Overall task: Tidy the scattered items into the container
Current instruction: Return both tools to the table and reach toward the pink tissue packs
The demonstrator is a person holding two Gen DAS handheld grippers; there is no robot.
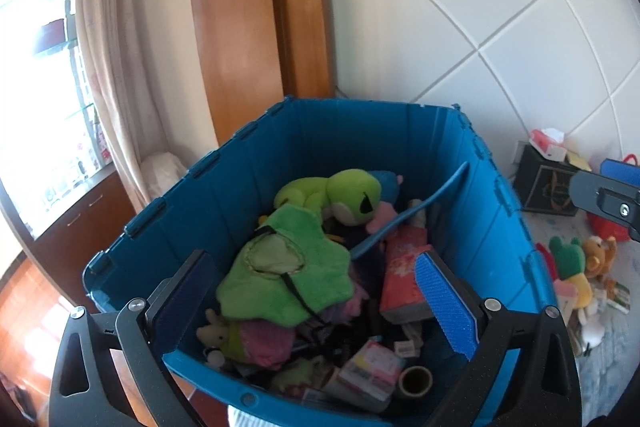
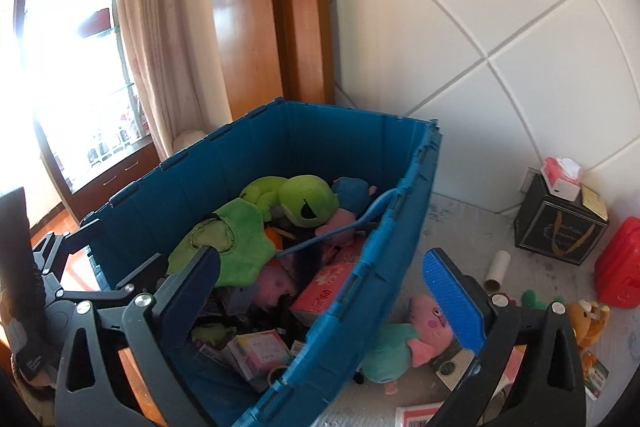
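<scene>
both hand-held grippers, left hand-held gripper (image 1: 316, 301) and right hand-held gripper (image 2: 332, 301), gape empty over the blue plastic crate (image 2: 404, 223); next, approach the pink pig plush toy (image 2: 424, 327) at lower right squarely.

the tall blue plastic folding crate (image 1: 248, 183) is open at the top, with no lid across it; access from above is free along its far and left walls. inside, a green plush frog (image 1: 340, 195) and a green fleece cloth (image 1: 288, 267) are heaped high at the centre. a blue plastic hanger (image 1: 416, 211) leans diagonally against the right wall and bars that side. low room remains at the near edge above a brown tape roll (image 1: 416, 381).

outside the right wall, a pink plush pig (image 2: 416, 331) lies just beside the crate. farther right, a black gift box (image 2: 560, 231) and a red plastic case (image 2: 620, 263) stand near the white padded wall (image 2: 500, 7); a bare strip of pale surface lies between crate and box.
</scene>
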